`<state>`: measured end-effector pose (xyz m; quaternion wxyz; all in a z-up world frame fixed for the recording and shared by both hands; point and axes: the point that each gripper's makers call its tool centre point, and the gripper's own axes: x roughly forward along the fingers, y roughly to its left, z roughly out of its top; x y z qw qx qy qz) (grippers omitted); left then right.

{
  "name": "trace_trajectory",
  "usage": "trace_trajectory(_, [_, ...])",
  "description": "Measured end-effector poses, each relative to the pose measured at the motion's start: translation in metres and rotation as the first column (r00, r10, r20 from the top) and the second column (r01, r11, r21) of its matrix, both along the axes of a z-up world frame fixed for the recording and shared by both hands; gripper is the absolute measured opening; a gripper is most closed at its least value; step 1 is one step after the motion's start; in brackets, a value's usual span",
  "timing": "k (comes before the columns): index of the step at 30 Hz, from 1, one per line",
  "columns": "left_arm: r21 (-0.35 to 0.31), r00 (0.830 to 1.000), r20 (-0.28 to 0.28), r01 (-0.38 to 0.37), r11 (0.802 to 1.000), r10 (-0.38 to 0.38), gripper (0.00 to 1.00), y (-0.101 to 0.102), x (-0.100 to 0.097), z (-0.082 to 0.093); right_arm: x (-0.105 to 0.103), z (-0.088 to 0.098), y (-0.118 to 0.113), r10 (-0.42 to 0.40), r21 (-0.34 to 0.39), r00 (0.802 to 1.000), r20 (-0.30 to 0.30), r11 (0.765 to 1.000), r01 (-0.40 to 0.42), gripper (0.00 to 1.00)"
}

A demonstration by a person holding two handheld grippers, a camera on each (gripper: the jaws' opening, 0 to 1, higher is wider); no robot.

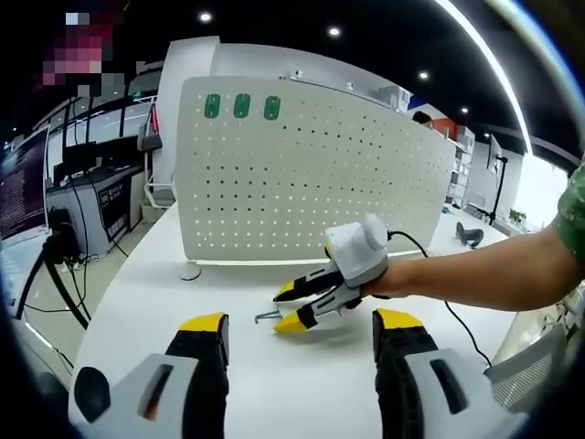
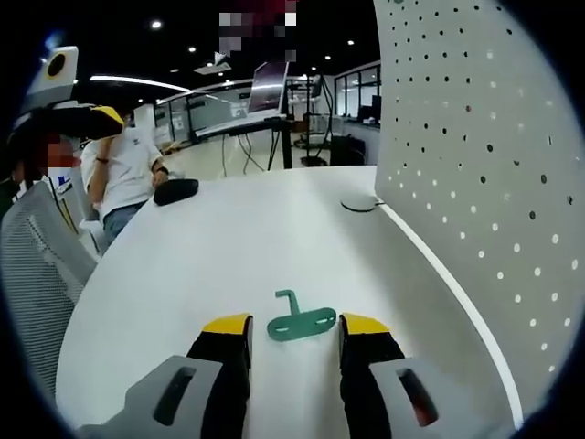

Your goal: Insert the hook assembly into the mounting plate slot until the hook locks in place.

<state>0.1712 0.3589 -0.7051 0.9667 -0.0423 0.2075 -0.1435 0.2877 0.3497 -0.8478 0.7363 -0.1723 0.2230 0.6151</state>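
Right tongs (image 2: 294, 331) sit open around the green hook (image 2: 301, 325) flat on the table (image 2: 228, 247) – not gripped yet – left tongs (image 1: 302, 326) open and empty, so a sloppy squeeze could skid it away from the pegboard (image 2: 475, 165).

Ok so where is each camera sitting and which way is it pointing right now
Left gripper view: rides the left hand-held gripper, facing the pegboard across the white table; the right hand-held gripper and a forearm enter from the right.
Right gripper view: rides the right hand-held gripper, looking along the table beside the pegboard, open over a green hook.
Shared: table and pegboard.
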Motion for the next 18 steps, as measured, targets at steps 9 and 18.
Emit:
trace_trajectory(9, [-0.001,1.000,-0.002,-0.001,1.000,0.001,0.65,0.0019,-0.0001,-0.0006,-0.0022,0.0022,0.0007,-0.009,0.014,1.000,-0.003,1.000,0.009,0.30])
trace_trajectory(18, [0.000,1.000,-0.004,0.005,1.000,-0.005,0.64,0.0007,-0.0002,-0.0010,-0.0035,0.0030,-0.0019,-0.018,0.023,1.000,-0.002,1.000,0.018,0.28])
